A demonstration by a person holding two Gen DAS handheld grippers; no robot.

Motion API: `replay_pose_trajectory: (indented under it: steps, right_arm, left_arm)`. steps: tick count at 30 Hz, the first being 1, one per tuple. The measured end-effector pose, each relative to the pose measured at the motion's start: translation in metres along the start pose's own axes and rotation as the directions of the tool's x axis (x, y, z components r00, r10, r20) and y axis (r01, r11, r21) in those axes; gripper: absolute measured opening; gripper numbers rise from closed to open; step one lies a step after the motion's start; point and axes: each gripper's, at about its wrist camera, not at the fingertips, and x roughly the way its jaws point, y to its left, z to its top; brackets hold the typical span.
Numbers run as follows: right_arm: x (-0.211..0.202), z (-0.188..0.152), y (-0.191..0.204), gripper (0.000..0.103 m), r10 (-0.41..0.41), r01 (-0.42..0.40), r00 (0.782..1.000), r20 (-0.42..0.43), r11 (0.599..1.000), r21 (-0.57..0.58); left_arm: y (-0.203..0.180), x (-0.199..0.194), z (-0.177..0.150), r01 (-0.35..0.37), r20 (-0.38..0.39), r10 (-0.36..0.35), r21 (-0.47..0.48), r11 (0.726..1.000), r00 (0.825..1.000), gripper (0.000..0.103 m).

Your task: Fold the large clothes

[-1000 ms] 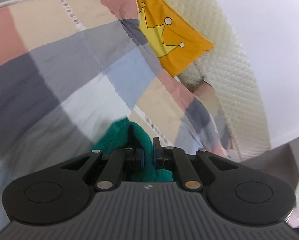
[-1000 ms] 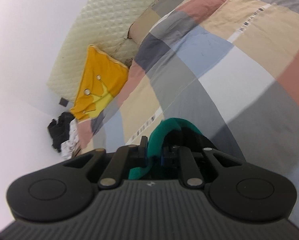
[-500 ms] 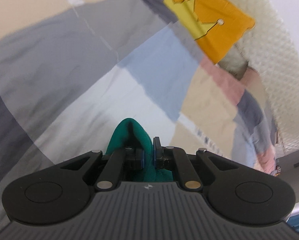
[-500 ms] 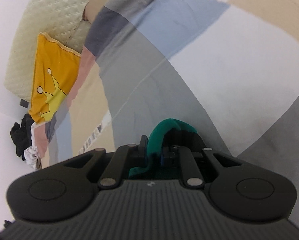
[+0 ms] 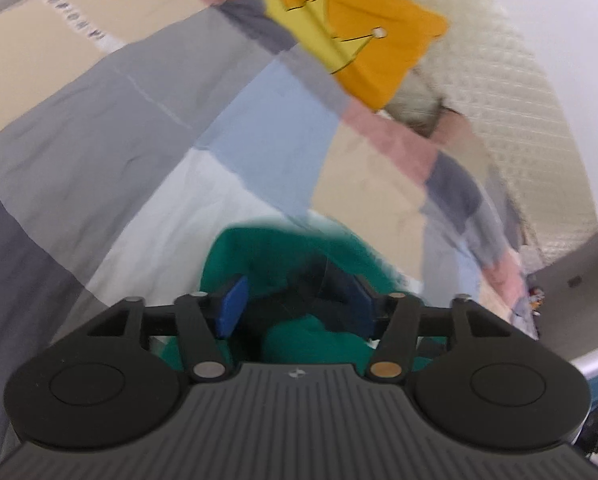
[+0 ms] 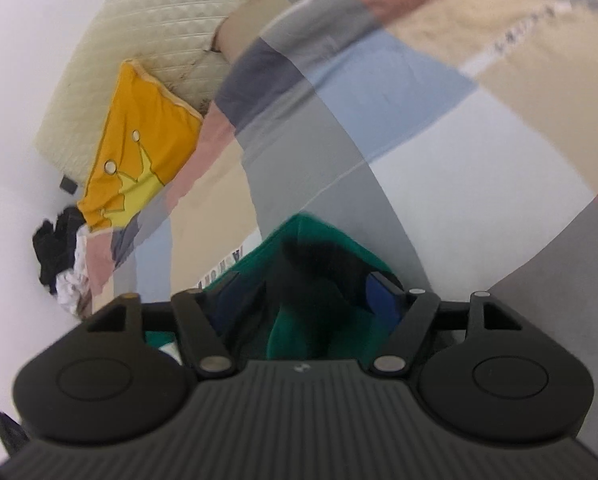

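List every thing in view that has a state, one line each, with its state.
left tool: open, fingers spread, green cloth lying loose between them.
right tool: open, fingers spread around the green cloth.
green garment: bunched, unclamped, on the bed.
patchwork bedspread: spread flat, lightly wrinkled.
yellow crown pillow: leaning at the quilted headboard.
dark clothes pile: crumpled beside the bed.

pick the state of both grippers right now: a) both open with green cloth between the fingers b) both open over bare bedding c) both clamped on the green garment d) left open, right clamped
a: the left gripper and right gripper each have fingers spread wide, with the green garment bunched between them.
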Motion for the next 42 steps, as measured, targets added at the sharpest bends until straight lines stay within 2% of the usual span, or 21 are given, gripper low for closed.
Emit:
replay_pose_trajectory:
  steps: [3,5,9,12,14,17,20,23,25,26,27,28,29,30,31,32,35,36,39,42]
  right_arm:
    - [-0.016,-0.002,0.011,0.071,-0.036,0.036,0.999,0.008,0.998,-0.043]
    - [-0.021,-0.005,0.02,0.071,-0.024,0.025,1.0,0.012,0.997,-0.079]
    - [-0.01,-0.013,0.036,0.071,-0.043,0.039,0.999,-0.031,0.991,-0.125]
    - [0.014,-0.012,0.034,0.071,-0.069,0.061,0.993,-0.101,0.995,-0.083]
    - [0.029,-0.01,0.035,0.071,-0.099,0.09,0.989,-0.113,0.993,-0.08]
    - [0.05,-0.01,0.042,0.07,-0.133,0.115,0.983,-0.129,0.984,-0.137]
    - [0.07,-0.01,0.047,0.07,-0.18,0.147,0.97,-0.165,0.97,-0.196]
    - [0.084,-0.012,0.048,0.068,-0.232,0.178,0.955,-0.186,0.947,-0.267]
    - [0.087,-0.016,0.046,0.065,-0.257,0.188,0.946,-0.197,0.932,-0.31]
    - [0.087,-0.017,0.045,0.064,-0.257,0.184,0.945,-0.2,0.927,-0.326]
    - [0.086,-0.017,0.042,0.062,-0.246,0.17,0.947,-0.209,0.93,-0.326]
    - [0.084,-0.017,0.039,0.053,-0.238,0.161,0.946,-0.218,0.934,-0.32]
    - [0.081,-0.018,0.037,0.046,-0.235,0.156,0.945,-0.226,0.935,-0.32]
    - [0.077,-0.019,0.037,0.032,-0.236,0.153,0.944,-0.231,0.933,-0.327]
    - [0.072,-0.02,0.036,0.016,-0.232,0.146,0.944,-0.233,0.931,-0.335]
    - [0.067,-0.02,0.037,0.011,-0.231,0.144,0.946,-0.23,0.929,-0.341]
    - [0.046,-0.021,0.044,0.008,-0.198,0.12,0.962,-0.185,0.924,-0.363]
    - [0.036,-0.02,0.047,0.008,-0.184,0.116,0.97,-0.16,0.925,-0.361]
    - [0.011,-0.01,0.056,0.008,-0.114,0.077,0.989,-0.098,0.944,-0.32]
    - [-0.004,0.007,0.068,0.008,-0.061,0.054,0.998,-0.019,0.961,-0.272]
  left_arm:
    - [-0.023,-0.009,-0.007,0.008,-0.037,-0.007,0.034,0.999,0.999,0.071]
    - [-0.037,-0.013,-0.016,0.013,-0.047,-0.011,0.043,0.999,0.999,0.073]
    - [-0.06,-0.001,-0.03,0.02,-0.079,-0.018,0.02,1.0,0.997,0.075]
    - [-0.079,0.016,-0.035,-0.021,-0.097,0.027,0.058,0.998,0.995,0.077]
    - [-0.087,0.029,-0.035,-0.048,-0.108,0.057,0.086,0.995,0.992,0.077]
    - [-0.093,0.052,-0.033,-0.134,-0.112,0.148,0.124,0.983,0.983,0.078]
    - [-0.09,0.075,-0.029,-0.184,-0.159,0.203,0.125,0.975,0.966,0.078]
    - [-0.091,0.089,-0.03,-0.207,-0.175,0.237,0.174,0.963,0.956,0.078]
    - [-0.1,0.092,-0.033,-0.21,-0.176,0.257,0.249,0.945,0.95,0.077]
    - [-0.105,0.092,-0.036,-0.196,-0.177,0.257,0.304,0.932,0.95,0.074]
    - [-0.107,0.091,-0.038,-0.192,-0.175,0.259,0.327,0.925,0.95,0.063]
    - [-0.108,0.088,-0.041,-0.195,-0.176,0.267,0.344,0.918,0.947,0.055]
    - [-0.108,0.086,-0.043,-0.195,-0.183,0.272,0.355,0.914,0.945,0.037]
    - [-0.108,0.083,-0.045,-0.195,-0.184,0.276,0.367,0.91,0.943,0.02]
    - [-0.109,0.077,-0.047,-0.186,-0.176,0.27,0.386,0.904,0.947,0.013]
    - [-0.11,0.069,-0.047,-0.183,-0.152,0.26,0.393,0.901,0.954,0.005]
    - [-0.108,0.031,-0.038,-0.168,-0.031,0.189,0.332,0.928,0.981,0.004]
    - [-0.108,0.018,-0.033,-0.169,0.015,0.173,0.313,0.934,0.985,0.004]
    - [-0.11,-0.011,-0.017,-0.19,0.121,0.164,0.256,0.948,0.979,0.004]
    - [-0.118,-0.029,-0.002,-0.22,0.212,0.174,0.219,0.951,0.962,0.003]
